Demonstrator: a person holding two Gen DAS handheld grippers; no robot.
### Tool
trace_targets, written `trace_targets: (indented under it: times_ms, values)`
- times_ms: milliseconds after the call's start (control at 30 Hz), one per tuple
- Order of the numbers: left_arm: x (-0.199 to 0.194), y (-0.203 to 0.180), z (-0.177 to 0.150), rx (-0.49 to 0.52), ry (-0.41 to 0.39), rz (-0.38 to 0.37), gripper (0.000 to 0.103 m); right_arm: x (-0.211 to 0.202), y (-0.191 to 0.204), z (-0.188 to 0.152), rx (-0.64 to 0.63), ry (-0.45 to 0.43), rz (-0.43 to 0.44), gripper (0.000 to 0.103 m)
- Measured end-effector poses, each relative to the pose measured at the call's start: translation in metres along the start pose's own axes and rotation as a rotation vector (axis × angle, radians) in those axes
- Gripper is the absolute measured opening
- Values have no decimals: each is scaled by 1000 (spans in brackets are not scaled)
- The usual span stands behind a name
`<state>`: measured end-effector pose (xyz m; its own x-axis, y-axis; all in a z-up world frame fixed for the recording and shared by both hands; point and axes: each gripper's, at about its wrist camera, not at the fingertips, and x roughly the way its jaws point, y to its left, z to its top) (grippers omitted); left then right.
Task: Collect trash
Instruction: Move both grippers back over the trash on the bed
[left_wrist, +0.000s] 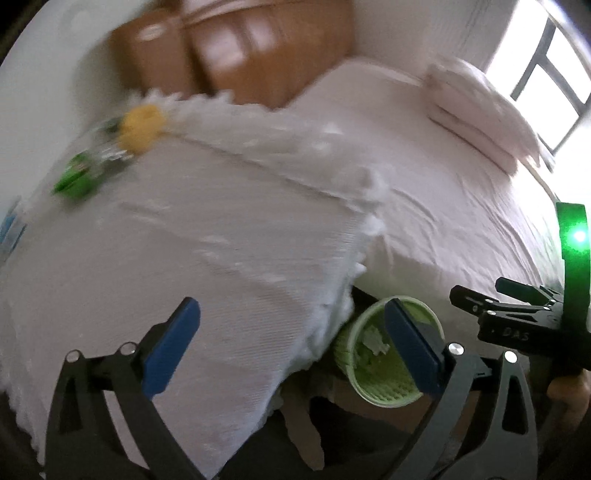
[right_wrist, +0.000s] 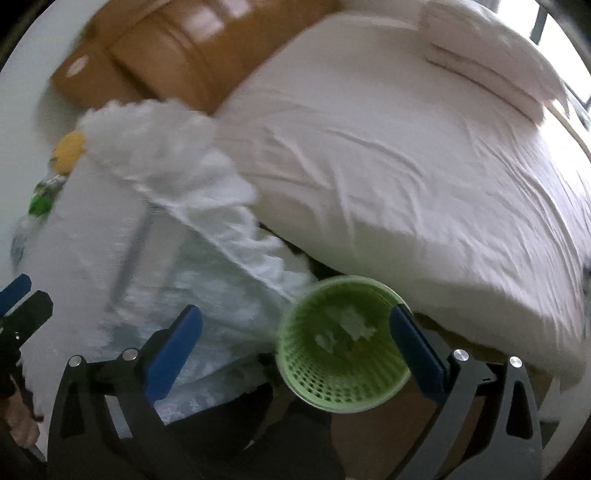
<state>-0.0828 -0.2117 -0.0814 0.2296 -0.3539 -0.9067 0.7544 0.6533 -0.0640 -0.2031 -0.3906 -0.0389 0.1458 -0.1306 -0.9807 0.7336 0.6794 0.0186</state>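
Both grippers point steeply down over the foot of a bed, and both pictures are blurred. The right gripper has its jaws spread wide with nothing pinched between them. A green perforated trash basket stands upright on the floor just inside the right jaw, and its rim passes behind that blue pad. In the bottom of the basket lie a few crumpled white paper pieces. The left gripper also has its jaws spread wide and empty. In the left wrist view, the same basket sits at the right jaw and looks tilted. The right gripper's black body with a green glowing ring appears at the right edge of that view, beside a bit of the hand that holds it.

Between and beyond the left jaw lies a white fringed blanket. Far beyond the left jaw, at the blanket's upper edge, there are a yellow soft thing and a clear bottle with green cap, both blurred. Farther on, the bed has a pale wrinkled sheet and a folded pillow at its far end, and a brown padded headboard stands behind.
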Motion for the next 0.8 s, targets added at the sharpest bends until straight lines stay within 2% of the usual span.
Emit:
trace_targets:
  times_ms: [267, 500, 800]
  values:
    - [-18, 85, -22, -241, -31, 103, 95, 8, 98, 33, -230, -7, 92, 100]
    - [-26, 144, -44, -395, -40, 168, 95, 14, 172, 47, -375, 1, 149, 100]
    - [-29, 217, -52, -569, -41, 195, 95, 23, 255, 54, -509, 16, 184, 100]
